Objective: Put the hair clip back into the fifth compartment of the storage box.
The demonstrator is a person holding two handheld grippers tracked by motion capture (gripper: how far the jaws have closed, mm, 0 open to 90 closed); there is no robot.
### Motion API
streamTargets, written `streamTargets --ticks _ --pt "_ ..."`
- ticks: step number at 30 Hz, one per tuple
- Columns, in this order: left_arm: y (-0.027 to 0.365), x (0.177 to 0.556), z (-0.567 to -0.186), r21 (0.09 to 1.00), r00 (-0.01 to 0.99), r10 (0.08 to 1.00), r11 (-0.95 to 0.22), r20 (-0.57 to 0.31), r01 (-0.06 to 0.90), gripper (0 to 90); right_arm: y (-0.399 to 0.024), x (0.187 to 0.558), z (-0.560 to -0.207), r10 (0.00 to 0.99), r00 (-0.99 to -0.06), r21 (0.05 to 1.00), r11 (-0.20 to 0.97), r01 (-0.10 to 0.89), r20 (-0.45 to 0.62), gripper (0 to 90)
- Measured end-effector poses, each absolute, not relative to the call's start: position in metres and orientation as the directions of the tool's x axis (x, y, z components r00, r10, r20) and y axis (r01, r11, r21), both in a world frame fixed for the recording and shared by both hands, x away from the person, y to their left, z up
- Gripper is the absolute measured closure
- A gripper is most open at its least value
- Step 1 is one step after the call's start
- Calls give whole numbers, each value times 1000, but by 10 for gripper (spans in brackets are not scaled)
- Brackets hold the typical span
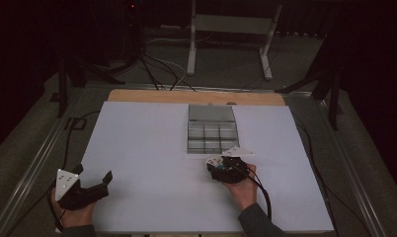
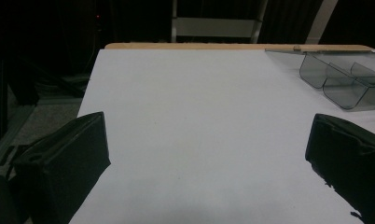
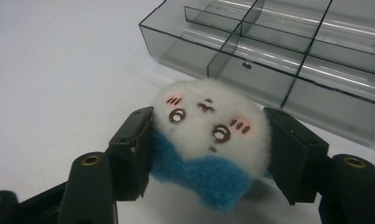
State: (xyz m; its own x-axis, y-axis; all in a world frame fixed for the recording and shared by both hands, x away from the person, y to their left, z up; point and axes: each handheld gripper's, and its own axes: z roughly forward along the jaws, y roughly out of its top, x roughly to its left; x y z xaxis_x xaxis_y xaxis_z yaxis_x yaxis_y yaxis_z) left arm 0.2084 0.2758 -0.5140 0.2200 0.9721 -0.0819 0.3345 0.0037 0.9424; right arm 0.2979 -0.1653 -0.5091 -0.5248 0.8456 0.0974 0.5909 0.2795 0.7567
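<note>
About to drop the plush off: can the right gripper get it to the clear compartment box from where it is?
Probably yes. The right gripper is shut on the plush toy, and the compartment box lies open-topped just ahead, with bare white table between them. The left gripper sits far off.

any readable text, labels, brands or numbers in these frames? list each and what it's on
None: no words, brands, or numbers are readable.
Plush toy, held in the right gripper: embroidered face marks, no lettering.
Clear compartment box: no label visible.
Left gripper, open: plain black jaws.
Grey plate on the left gripper: small pale dots, no characters.
</note>
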Motion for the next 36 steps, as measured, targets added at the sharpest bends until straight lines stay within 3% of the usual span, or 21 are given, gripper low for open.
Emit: streamTargets --ticks 36 --pt "276 209 -515 941 220 972 2 -81 337 6 -171 312 -481 850 -515 784 245 570 109 365"
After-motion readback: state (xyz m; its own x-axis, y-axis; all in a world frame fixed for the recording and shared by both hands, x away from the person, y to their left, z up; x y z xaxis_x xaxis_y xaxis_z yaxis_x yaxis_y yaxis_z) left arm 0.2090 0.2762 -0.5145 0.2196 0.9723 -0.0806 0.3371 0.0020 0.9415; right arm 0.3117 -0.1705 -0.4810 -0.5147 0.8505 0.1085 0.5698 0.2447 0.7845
